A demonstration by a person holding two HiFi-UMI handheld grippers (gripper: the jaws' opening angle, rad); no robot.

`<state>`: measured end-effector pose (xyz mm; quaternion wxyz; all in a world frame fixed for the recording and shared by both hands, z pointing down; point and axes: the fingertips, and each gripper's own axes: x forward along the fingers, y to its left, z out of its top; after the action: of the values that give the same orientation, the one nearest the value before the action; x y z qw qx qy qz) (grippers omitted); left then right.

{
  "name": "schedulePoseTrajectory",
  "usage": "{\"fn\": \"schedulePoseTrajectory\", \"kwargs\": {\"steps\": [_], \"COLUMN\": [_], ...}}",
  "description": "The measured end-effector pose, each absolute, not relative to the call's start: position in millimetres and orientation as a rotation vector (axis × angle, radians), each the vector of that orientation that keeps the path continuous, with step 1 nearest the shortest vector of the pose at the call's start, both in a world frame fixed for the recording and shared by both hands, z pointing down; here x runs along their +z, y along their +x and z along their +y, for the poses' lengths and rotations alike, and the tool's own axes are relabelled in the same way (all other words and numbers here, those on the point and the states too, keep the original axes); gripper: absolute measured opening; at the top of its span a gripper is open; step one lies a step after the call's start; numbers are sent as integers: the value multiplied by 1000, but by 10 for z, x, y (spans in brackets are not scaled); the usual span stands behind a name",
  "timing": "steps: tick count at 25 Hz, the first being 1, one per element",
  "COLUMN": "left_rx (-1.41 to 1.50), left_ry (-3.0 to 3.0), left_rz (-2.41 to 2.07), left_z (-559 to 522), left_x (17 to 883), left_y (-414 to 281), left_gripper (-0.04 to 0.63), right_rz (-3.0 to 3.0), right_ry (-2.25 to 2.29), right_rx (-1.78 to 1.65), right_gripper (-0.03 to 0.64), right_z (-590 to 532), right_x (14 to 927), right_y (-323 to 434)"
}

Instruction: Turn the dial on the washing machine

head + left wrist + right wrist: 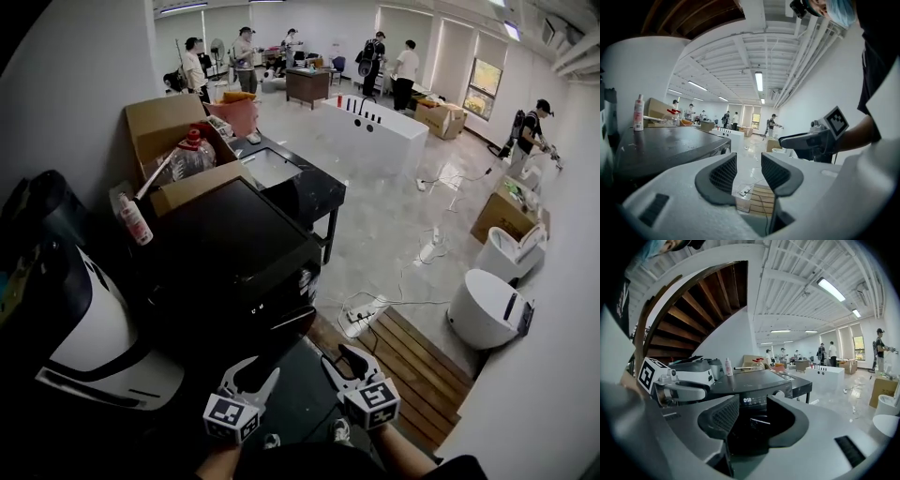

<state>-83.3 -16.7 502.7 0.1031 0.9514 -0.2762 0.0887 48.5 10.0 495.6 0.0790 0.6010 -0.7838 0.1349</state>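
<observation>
One black washing machine [234, 253] is standing at 11 o'clock of both claws, well apart from them. The left claw [745, 166] is holding its jaws wide apart, with nothing between them. The right claw [752, 416] is gaping partway, clamping nothing and facing the machine's front. One round silver dial [780, 393] is sitting at 1 o'clock of the right claw, untouched; reaching, gripping and turning all appear to be remaining. One display [747, 400] is showing roughly 0:58; no brand is legible.
</observation>
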Motion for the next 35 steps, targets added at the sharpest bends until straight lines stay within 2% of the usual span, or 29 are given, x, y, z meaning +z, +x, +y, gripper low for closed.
{"fn": "schedulePoseTrajectory", "kwargs": {"steps": [17, 35], "left_rx": [226, 234], "left_ry": [2563, 2557], "left_rz": [-1332, -1337], "left_z": [68, -718], "left_x": [5185, 5231], "left_y": [-356, -294], "left_gripper": [156, 155], "right_rz": [-2535, -2522], "right_ry": [1409, 1382], "right_rx": [375, 345], "right_gripper": [164, 164], "right_z": [-315, -1206], "right_x": [5083, 5285], "right_y": [1315, 1335]}}
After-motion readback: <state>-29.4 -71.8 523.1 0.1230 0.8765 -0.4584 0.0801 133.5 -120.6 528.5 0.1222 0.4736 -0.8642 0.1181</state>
